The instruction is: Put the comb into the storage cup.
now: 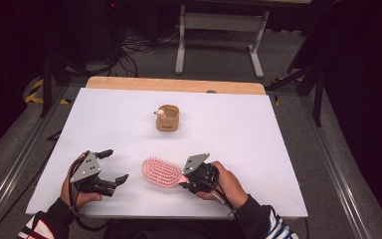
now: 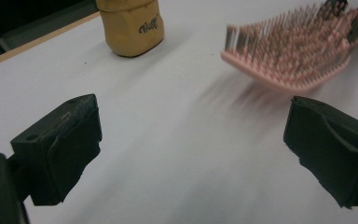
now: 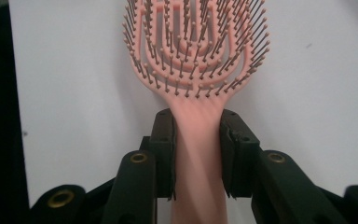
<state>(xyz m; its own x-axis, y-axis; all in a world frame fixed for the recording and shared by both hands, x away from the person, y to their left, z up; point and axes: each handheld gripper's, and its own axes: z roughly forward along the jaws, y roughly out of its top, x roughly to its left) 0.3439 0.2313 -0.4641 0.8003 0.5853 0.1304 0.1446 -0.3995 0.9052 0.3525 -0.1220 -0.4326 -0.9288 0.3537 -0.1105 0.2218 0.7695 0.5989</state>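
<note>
A pink hairbrush (image 1: 161, 172) with its bristles up sits at the near middle of the white table (image 1: 238, 129). My right gripper (image 1: 185, 181) is shut on its handle; in the right gripper view both pads press the pink handle (image 3: 198, 154) and the brush head (image 3: 196, 42) points away. The brush (image 2: 292, 53) appears slightly lifted in the left gripper view. My left gripper (image 1: 115, 167) stands open to the left of the brush, with nothing between its jaws (image 2: 191, 154). A tan cup (image 1: 167, 118) with something small inside stands farther back.
The tan cup (image 2: 130, 25) is ahead of the left gripper. A wooden strip (image 1: 174, 84) runs along the table's far edge. Metal rails flank the table; a desk frame (image 1: 219, 35) and cables lie on the floor beyond.
</note>
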